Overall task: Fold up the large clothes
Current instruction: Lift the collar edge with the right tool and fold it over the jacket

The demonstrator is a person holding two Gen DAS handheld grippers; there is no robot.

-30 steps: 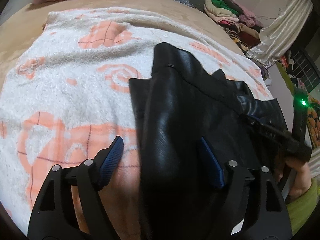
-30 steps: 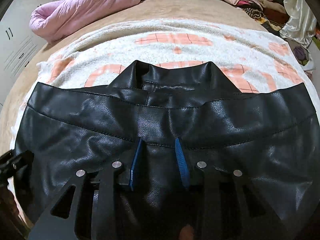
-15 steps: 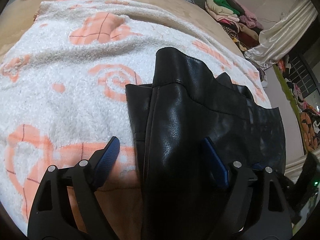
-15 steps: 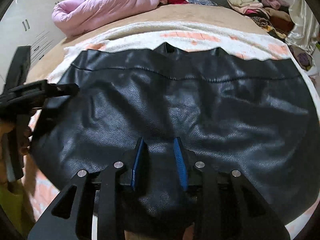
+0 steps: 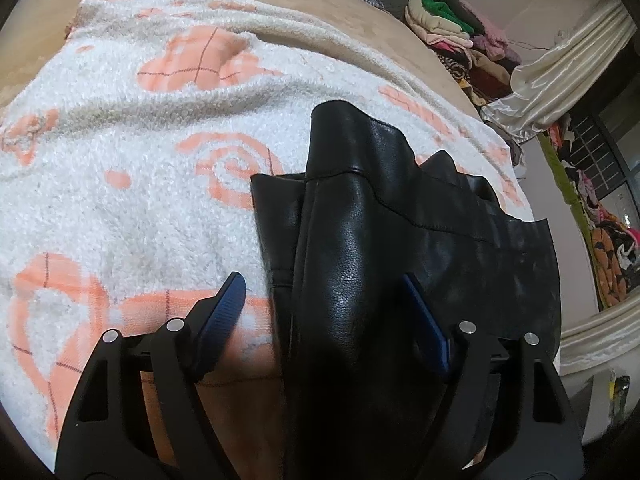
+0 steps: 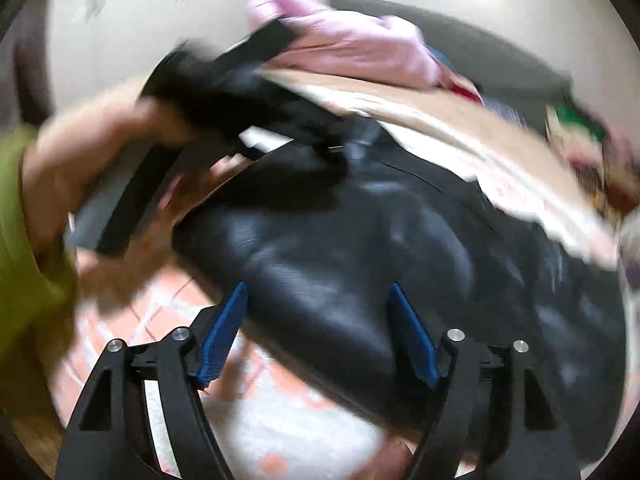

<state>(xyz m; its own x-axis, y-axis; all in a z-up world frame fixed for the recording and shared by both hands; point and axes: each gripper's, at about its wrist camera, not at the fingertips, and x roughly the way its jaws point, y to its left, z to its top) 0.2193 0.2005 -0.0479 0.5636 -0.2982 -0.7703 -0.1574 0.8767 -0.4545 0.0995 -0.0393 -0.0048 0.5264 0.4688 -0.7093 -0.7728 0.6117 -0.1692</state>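
The right gripper (image 6: 316, 332) has just been opening: its blue fingers (image 6: 222, 336), half a second ago nipped close together on the black leather jacket (image 6: 360, 264), now stand wide with the leather lying loose between them, pressed by neither. Its view has swung sideways and gone blurred, and the person's hand (image 6: 92, 160) with the left gripper, earlier at the picture's left edge, now fills the upper left. In the left wrist view the right gripper, seen a second ago at the jacket's (image 5: 360, 260) right edge, is gone.
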